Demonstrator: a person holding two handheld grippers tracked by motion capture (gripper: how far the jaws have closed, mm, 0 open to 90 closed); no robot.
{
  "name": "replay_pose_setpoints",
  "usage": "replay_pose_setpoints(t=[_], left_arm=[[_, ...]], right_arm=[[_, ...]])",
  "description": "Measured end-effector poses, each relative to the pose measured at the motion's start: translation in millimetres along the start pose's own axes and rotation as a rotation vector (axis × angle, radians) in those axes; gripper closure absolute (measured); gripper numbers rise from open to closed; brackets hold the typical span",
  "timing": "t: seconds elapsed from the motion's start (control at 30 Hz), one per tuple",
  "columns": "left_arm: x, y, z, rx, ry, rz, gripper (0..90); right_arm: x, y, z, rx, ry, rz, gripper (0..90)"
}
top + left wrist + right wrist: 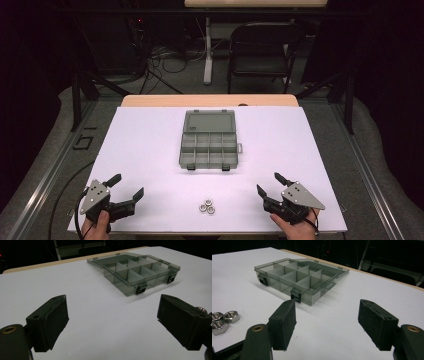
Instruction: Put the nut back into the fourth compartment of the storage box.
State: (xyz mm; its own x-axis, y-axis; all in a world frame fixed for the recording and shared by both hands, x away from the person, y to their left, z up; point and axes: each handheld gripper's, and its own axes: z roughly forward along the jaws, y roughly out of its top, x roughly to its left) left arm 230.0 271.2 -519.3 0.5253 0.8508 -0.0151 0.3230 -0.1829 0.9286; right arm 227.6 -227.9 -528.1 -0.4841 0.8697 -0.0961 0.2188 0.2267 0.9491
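A smoky transparent organiser box (208, 145) lies open in the middle of the white table (150, 150), its lid folded flat behind it and its compartments empty. Three steel hex nuts (207, 206) sit in a cluster near the front edge, between the two hands. My left gripper (126, 186) rests at the front left, open with nothing between its jaws. At the front right my right gripper (268, 184) is open too, also holding nothing. The box (140, 272) lies ahead in the left gripper view; the box (297, 281) and the nuts (223, 319) show in the right gripper view.
A black folding chair (262, 47) and a white table leg (207, 50) stand beyond the far edge, with cables on the floor. A wooden strip (210, 100) runs along the table's far side.
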Motion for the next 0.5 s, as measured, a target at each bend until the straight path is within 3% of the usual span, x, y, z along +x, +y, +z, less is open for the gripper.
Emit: replay_pose_setpoints(t=[0.17, 0.23, 0.5], left_arm=[[0.3, -0.3, 1.2, 0.001, -0.001, -0.013, 10.0], [-1.4, -1.2, 0.9, 0.037, -0.006, 0.001, 10.5], [-2.9, -1.0, 1.4, 0.024, -0.006, -0.001, 10.6]], right_arm=[[1.8, -1.9, 1.3, 0.016, 0.006, -0.010, 31.0], [3.7, 1.0, 0.3, 0.006, 0.019, -0.018, 32.2], [8.9, 1.3, 1.4, -0.005, 0.020, -0.074, 32.2]])
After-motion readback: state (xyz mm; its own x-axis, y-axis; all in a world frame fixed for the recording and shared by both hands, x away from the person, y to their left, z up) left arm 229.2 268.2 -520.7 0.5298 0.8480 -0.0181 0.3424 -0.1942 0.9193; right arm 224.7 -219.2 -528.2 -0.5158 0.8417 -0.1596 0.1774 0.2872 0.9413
